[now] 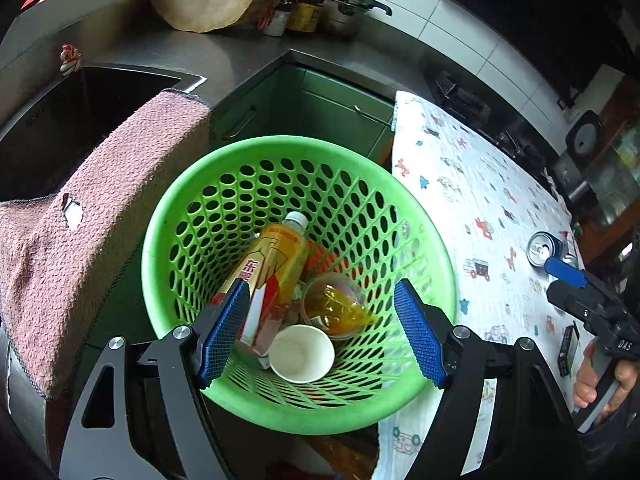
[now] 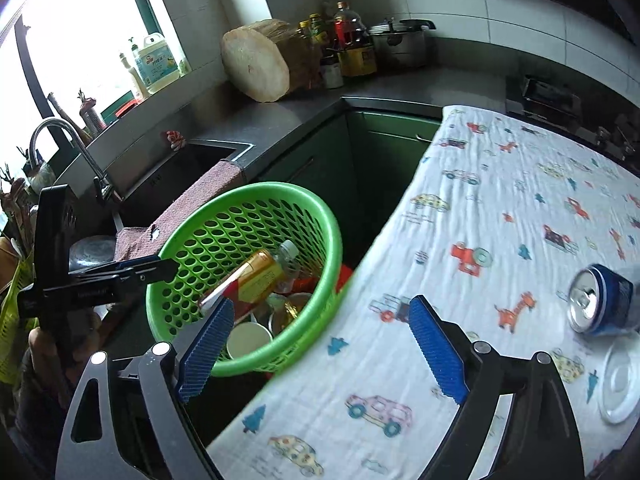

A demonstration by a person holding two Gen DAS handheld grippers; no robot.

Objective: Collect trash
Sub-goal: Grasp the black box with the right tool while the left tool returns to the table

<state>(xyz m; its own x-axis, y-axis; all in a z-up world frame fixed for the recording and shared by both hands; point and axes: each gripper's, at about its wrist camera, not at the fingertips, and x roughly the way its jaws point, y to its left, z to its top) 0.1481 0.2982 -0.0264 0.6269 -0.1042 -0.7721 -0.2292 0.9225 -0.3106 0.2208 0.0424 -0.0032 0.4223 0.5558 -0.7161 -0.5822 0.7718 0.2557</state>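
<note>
A green perforated waste basket [image 1: 192,216] stands beside the table. It holds a yellow drink bottle [image 1: 280,256], a white paper cup [image 1: 301,354], a clear cup with a yellow wrapper [image 1: 334,306] and a red-and-white carton [image 1: 262,312]. My left gripper [image 1: 320,332] is open and empty above the basket. My right gripper [image 2: 320,348] is open and empty over the table edge. The basket also shows in the right wrist view [image 2: 324,216]. A blue drink can [image 2: 600,306] lies on its side on the table, right of the right gripper; it also shows in the left wrist view [image 1: 544,249].
The table carries a white cloth with cartoon cars [image 2: 500,208]. A clear plastic lid [image 2: 622,380] lies near the can. A small dark box [image 1: 568,350] lies on the cloth. A pink towel [image 1: 80,240] hangs over the sink [image 1: 68,120] edge. A chopping block [image 2: 256,64], bottles and a pot [image 2: 400,46] stand on the counter.
</note>
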